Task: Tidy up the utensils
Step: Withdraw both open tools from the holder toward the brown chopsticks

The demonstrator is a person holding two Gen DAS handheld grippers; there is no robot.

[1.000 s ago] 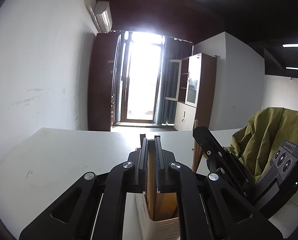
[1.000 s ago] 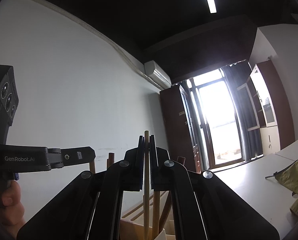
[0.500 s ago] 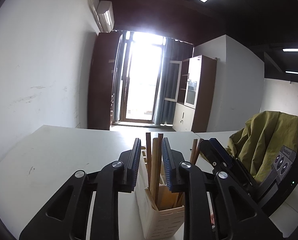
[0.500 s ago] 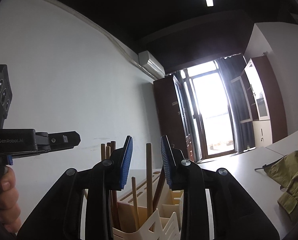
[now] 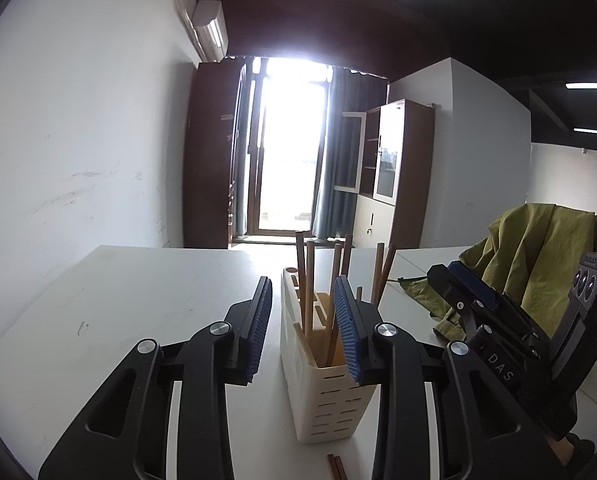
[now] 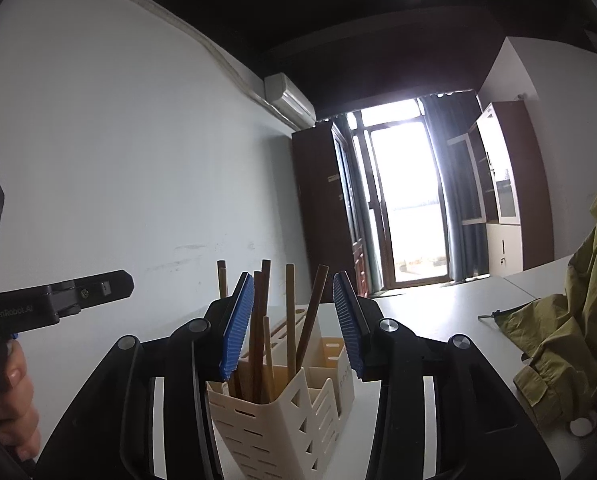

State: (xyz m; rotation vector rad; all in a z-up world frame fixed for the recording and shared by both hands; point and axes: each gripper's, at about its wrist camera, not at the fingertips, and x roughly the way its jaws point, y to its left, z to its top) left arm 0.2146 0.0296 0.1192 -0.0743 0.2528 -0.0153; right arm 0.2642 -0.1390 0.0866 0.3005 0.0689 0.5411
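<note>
Left wrist view: cream slotted holder (image 5: 330, 396) holds upright wooden chopsticks (image 5: 309, 280).

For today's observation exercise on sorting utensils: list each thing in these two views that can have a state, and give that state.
Left gripper: jaws opening, nothing gripped.
Right gripper: jaws opening, nothing gripped.
Utensil holder: upright on the table.
Wooden chopsticks: standing in the holder, some leaning.
Green jacket: crumpled.
Cabinet door: open.
</note>
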